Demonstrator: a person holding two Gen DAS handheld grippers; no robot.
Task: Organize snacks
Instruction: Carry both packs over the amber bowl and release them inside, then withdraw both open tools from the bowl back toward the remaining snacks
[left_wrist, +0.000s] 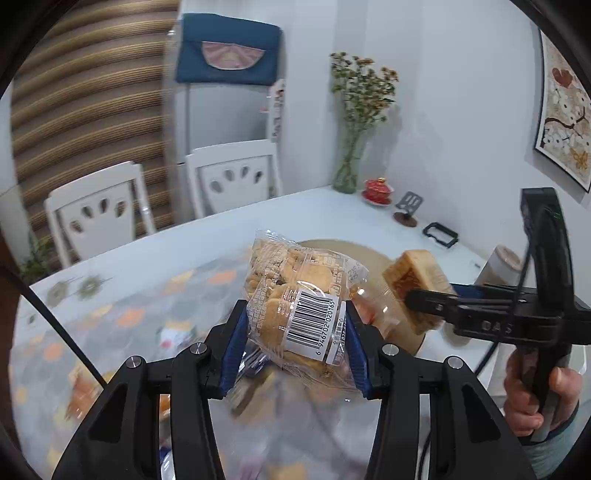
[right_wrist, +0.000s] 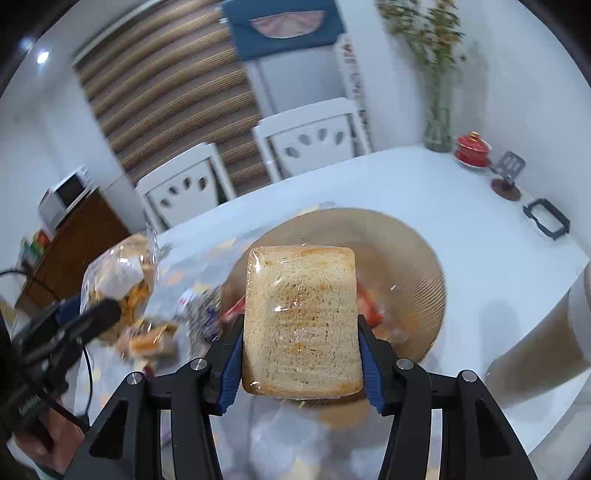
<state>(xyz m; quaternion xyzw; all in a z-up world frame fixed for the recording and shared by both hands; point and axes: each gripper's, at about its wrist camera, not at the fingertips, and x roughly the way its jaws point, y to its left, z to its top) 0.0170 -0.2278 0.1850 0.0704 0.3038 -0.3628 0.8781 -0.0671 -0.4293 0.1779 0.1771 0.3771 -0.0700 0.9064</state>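
Observation:
My left gripper (left_wrist: 295, 314) is shut on a clear bag of biscuits (left_wrist: 295, 295) with a barcode label, held above the table. My right gripper (right_wrist: 301, 332) is shut on a plastic-wrapped slice of toast bread (right_wrist: 301, 317), its flat face toward the camera. Each shows in the other's view: the right gripper (left_wrist: 417, 301) with the bread (left_wrist: 410, 269) at the right, and the left gripper (right_wrist: 107, 314) with the biscuit bag (right_wrist: 118, 280) at the left. Under the bread lies a round tan ribbed plate (right_wrist: 406, 251), seen also in the left wrist view as the plate (left_wrist: 373, 254). Several loose wrapped snacks (right_wrist: 155, 339) lie blurred on the patterned tablecloth.
Two white chairs (left_wrist: 229, 177) stand behind the table. At the far right corner are a glass vase of dried flowers (left_wrist: 349, 166), a red lidded cup (left_wrist: 378, 190), a phone stand (left_wrist: 406, 210) and a black frame (left_wrist: 439, 234). A tall pale container (right_wrist: 546, 332) stands at the right.

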